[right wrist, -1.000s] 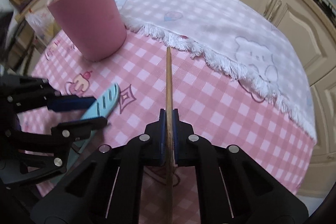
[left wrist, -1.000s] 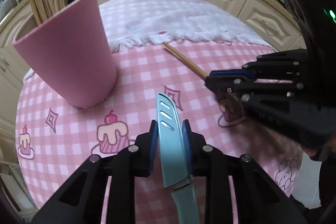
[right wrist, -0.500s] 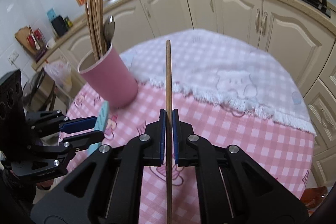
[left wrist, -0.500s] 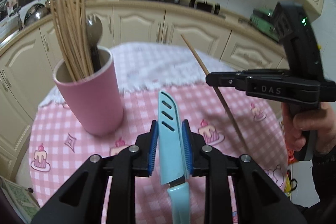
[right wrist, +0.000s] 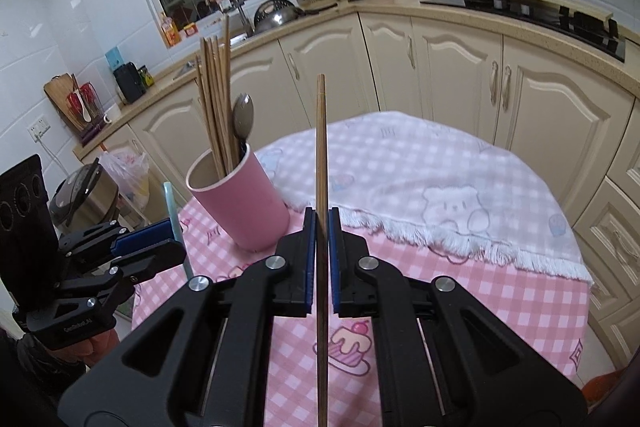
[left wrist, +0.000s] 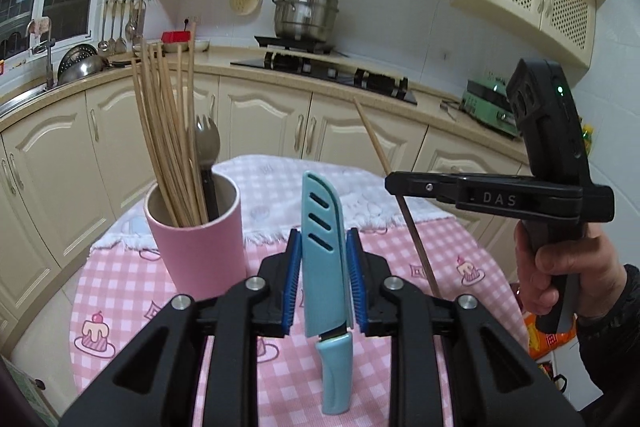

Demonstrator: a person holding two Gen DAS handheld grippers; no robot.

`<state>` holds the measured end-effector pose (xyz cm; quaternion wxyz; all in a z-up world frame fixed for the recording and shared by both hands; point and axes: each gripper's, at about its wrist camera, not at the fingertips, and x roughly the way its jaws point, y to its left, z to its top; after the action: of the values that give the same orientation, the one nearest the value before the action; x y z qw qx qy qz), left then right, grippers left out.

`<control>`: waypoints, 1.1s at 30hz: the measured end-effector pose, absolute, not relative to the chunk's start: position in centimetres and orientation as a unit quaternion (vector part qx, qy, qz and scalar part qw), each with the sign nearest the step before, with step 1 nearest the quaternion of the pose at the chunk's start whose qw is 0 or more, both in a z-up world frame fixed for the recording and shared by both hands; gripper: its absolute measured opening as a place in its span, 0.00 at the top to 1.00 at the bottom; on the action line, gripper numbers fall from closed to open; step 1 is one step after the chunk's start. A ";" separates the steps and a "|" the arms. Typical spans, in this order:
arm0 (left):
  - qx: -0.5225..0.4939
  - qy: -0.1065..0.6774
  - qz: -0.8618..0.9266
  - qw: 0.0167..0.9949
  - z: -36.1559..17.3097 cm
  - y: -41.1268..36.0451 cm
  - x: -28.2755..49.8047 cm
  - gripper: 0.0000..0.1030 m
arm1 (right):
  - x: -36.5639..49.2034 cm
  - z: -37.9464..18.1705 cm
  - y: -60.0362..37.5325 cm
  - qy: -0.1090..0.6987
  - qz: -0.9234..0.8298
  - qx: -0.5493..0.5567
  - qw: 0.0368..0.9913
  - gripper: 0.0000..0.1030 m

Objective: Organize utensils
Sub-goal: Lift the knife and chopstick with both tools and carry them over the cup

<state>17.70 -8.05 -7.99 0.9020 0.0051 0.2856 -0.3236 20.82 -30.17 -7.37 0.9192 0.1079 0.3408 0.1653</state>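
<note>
While a pink cup (left wrist: 198, 239) at the left of the round checked surface (left wrist: 448, 259) already holds a bundle of chopsticks (left wrist: 168, 143) and a spoon (left wrist: 207, 147), two utensils remain out, so roughly mid-task by the look of it. Left tongs (left wrist: 323, 279), narrowly parted, clamped on a sheathed blue knife (left wrist: 324, 247): long axis upright, tip up, handle hanging below, raised just right of the cup. Further right, right tongs (right wrist: 319, 259) pinched almost fully closed on a single wooden chopstick (right wrist: 321, 187), near vertical, lifted above the surface. Both left to drop into the cup.
</note>
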 end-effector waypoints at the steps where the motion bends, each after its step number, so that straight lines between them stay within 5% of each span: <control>1: 0.003 0.283 -0.324 0.903 -7.8 -7.9 17.8 0.79 | 20.7 -7.2 -30.1 0.337 0.166 0.109 0.920 0.94; 19: -0.013 0.228 -0.322 0.919 -4.0 -5.3 17.8 0.79 | 21.5 -2.8 -28.6 0.250 0.177 0.113 0.945 0.94; 33: 0.000 0.136 -0.284 0.949 5.1 -1.2 20.4 0.79 | 26.5 4.3 -24.3 0.122 0.216 0.122 0.961 0.94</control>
<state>20.43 -1.19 5.12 0.9491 -0.0002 0.1359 -0.2840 26.48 -24.31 4.32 0.9610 0.1218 0.1225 0.2160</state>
